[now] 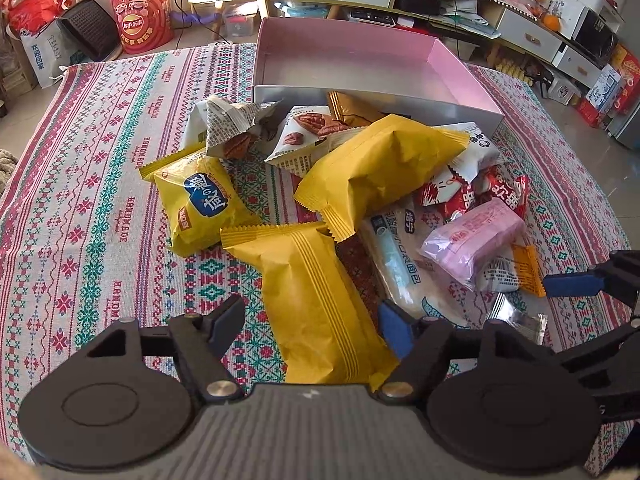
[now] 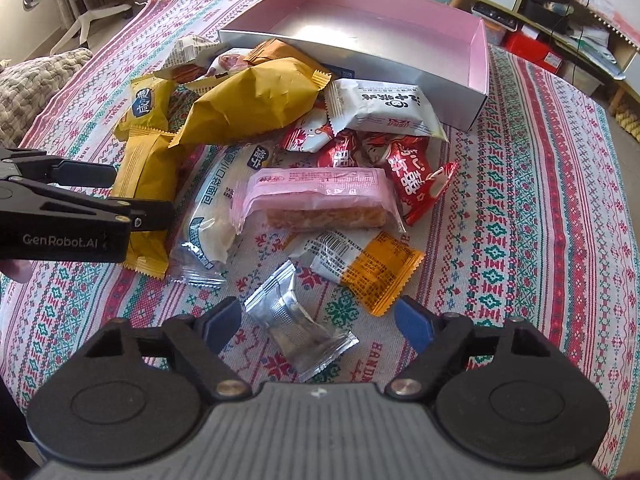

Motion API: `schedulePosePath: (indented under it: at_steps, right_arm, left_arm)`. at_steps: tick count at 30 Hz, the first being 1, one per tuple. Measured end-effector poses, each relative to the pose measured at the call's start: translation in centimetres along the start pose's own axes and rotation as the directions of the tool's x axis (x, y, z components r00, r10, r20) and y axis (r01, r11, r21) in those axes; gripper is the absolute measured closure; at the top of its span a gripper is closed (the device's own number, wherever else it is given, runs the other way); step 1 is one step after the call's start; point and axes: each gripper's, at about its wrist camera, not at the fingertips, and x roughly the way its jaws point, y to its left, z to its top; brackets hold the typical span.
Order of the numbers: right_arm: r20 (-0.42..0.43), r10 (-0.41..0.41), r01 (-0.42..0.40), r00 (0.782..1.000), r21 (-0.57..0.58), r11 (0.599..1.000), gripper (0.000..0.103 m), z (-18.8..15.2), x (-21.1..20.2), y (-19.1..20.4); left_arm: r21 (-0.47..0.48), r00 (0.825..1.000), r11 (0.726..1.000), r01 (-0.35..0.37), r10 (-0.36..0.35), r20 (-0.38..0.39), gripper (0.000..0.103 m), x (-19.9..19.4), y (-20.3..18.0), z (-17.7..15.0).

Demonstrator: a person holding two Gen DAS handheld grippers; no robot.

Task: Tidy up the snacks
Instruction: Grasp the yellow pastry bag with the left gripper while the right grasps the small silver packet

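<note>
A pile of wrapped snacks lies on the patterned cloth in front of an empty pink box point(image 1: 400, 106) point(image 2: 360, 56). My left gripper point(image 1: 311, 326) is open and straddles a plain yellow packet point(image 1: 316, 300); its left pad stands clear of the wrapper. My right gripper point(image 2: 319, 324) is open around a small silver packet point(image 2: 296, 320) without touching it. Just beyond the silver one lie an orange-and-white packet point(image 2: 368, 264) and a pink bar point(image 2: 320, 196). The left gripper point(image 2: 142, 194) shows at the right wrist view's left edge, over the yellow packet point(image 2: 148, 184).
A larger yellow packet point(image 1: 380, 168), a blue-labelled yellow one point(image 1: 200, 200), pecan packets point(image 1: 304, 132), red packets point(image 2: 412, 176), a white packet point(image 2: 380, 108) and a clear bread bag point(image 2: 216, 216) crowd the box's near wall. Cabinets and bags point(image 1: 138, 16) stand beyond the table.
</note>
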Motion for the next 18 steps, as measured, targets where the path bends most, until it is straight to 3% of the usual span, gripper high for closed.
schedulePosePath:
  at_steps: [6,14,18]
  right_arm:
    - [-0.003,0.004,-0.004,1.000,0.001,1.000,0.032,-0.2,0.3,0.1]
    - [0.000,-0.006,0.006,1.000,-0.007,1.000,0.051,-0.1,0.2,0.2]
    - [0.003,0.008,-0.008,1.000,-0.012,1.000,0.070,-0.2,-0.1,0.5]
  left_arm:
    - [-0.011,1.000,1.000,0.005,-0.005,0.005,0.033,0.6,0.1,0.1]
    - [-0.029,1.000,1.000,0.004,-0.004,0.009,0.048,0.4,0.7,0.4]
    - [-0.042,1.000,0.999,0.002,-0.001,0.011,0.054,0.1,1.0,0.6]
